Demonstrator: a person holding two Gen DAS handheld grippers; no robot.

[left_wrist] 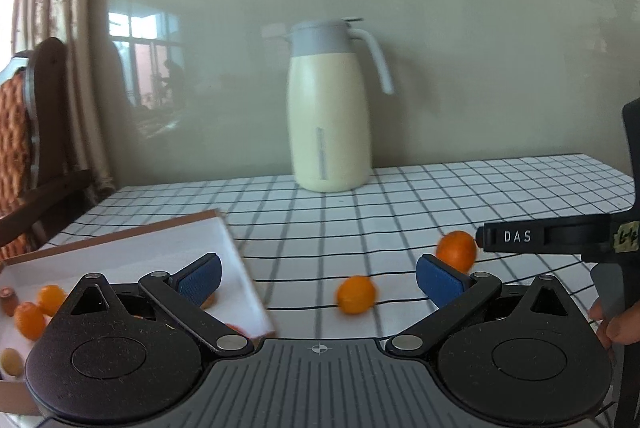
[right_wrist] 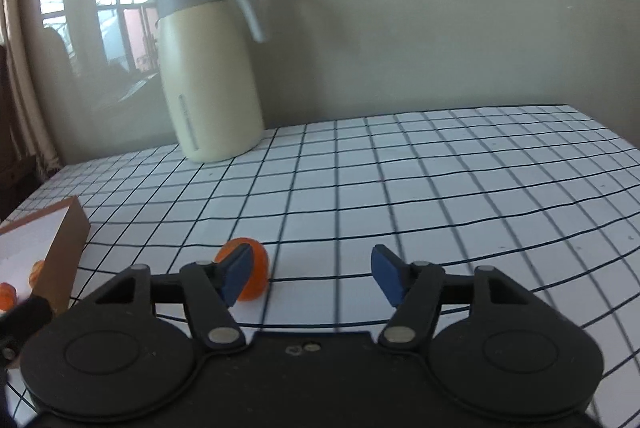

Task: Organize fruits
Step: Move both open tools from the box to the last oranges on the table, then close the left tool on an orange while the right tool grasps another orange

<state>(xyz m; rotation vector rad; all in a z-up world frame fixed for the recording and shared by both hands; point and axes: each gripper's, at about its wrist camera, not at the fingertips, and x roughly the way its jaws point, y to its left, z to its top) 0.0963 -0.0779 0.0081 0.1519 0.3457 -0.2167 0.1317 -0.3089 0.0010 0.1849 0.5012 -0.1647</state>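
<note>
Midway through gathering: box (left_wrist: 236,256) at left already holding several oranges, two oranges (left_wrist: 356,294) loose on the checked cloth. Left gripper (left_wrist: 318,278) and right gripper (right_wrist: 310,274) both wide, empty. Next: centre on one, close.

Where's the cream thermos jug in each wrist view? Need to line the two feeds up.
Left wrist: the jug stands centre frame on the checked tablecloth, against the wall, handle to the right.
Right wrist: the jug sits upper left, leaning with the fisheye, again on the tablecloth by the wall, handle to the right.
Shared landmark: the open box holding small oranges, lower left in both views.
</note>
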